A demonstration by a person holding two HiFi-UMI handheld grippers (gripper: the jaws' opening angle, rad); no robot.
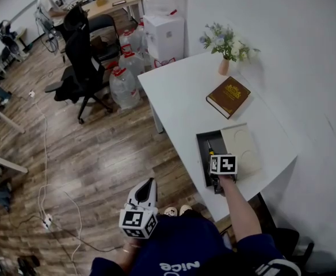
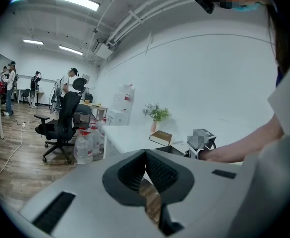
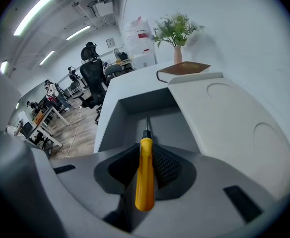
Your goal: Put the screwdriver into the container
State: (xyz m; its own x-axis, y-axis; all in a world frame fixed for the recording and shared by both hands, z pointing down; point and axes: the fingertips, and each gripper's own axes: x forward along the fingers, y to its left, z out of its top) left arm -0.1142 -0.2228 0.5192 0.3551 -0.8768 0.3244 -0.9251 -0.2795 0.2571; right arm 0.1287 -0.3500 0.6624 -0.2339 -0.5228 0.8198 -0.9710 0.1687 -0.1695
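My right gripper (image 3: 146, 151) is shut on the yellow handle of a screwdriver (image 3: 145, 175). Its metal shaft points forward and down into the open grey container (image 3: 171, 119). The container's pale lid (image 3: 224, 120) lies off to the right, beside the opening. In the head view the right gripper (image 1: 217, 176) hovers over the near end of the container (image 1: 204, 145) on the white table (image 1: 174, 96). My left gripper (image 1: 147, 186) hangs low off the table, in front of the person's lap. Its jaws (image 2: 146, 152) meet with nothing between them.
A brown book (image 1: 228, 96) and a vase of flowers (image 1: 224, 62) sit on the table beyond the container. Left of the table, on the wooden floor, stand several water bottles (image 1: 123, 85) and a black office chair (image 1: 81, 62). The wall runs along the table's right side.
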